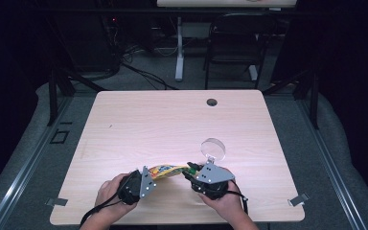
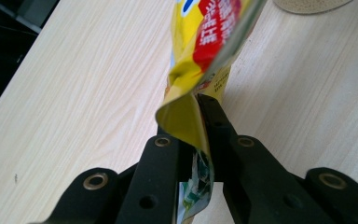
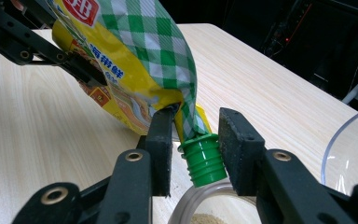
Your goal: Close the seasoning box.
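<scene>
A yellow pouch [image 1: 165,170] with a green-checked panel and red label hangs stretched between my two grippers just above the table's front. My left gripper [image 1: 155,174] is shut on the pouch's flat bottom seam; in the left gripper view the jaws [image 2: 186,126] pinch the folded yellow pouch [image 2: 205,42]. My right gripper [image 1: 189,170] is at the spout end. In the right gripper view its jaws [image 3: 198,116] stand either side of the green ribbed cap [image 3: 204,158], with a small gap at the left pad. The pouch [image 3: 135,60] slopes up to the left.
A clear glass bowl [image 1: 213,148] sits just beyond the right gripper, and its rim [image 3: 331,154] curves under the spout, with beige granules inside [image 2: 307,4]. The table [image 1: 172,120] has a cable hole [image 1: 212,102] at the back. A chair [image 1: 235,43] stands beyond the table.
</scene>
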Demonstrator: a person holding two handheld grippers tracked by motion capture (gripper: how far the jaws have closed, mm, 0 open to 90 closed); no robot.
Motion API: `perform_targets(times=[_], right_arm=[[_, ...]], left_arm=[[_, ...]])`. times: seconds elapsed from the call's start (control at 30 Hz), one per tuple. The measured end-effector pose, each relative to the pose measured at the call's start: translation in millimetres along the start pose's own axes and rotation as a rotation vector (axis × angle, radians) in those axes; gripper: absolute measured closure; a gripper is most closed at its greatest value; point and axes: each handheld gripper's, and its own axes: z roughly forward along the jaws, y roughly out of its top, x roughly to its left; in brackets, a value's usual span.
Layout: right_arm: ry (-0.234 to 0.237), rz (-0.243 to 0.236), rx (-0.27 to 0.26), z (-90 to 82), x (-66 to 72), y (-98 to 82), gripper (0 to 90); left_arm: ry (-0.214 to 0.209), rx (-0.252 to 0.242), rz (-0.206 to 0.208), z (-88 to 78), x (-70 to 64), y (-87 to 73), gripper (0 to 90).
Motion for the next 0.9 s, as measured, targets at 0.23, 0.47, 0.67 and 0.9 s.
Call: perform_targets(times=[0.23,0.47,0.67,0.9], right_arm=[[0.008,0.022,-0.014,-1.0,-1.5,0.3,62.5],[0.009,0.019,-0.014,-1.6,-1.3,0.1,61.7],[0.005,0.024,-0.015,-2.0,-1.6,-1.7,61.3],[-0.003,0.038,-0.020,-3.8,-2.3,-2.4,60.0]], left_arm=[[-0.017,-0.014,-0.034,-0.1,3.1,-3.4,85.8],[-0.030,-0.021,-0.055,-0.2,5.8,-5.4,85.8],[-0.041,-0.032,-0.082,0.0,8.6,-8.2,85.8],[-0.048,-0.045,-0.105,0.4,12.5,-11.5,85.8]])
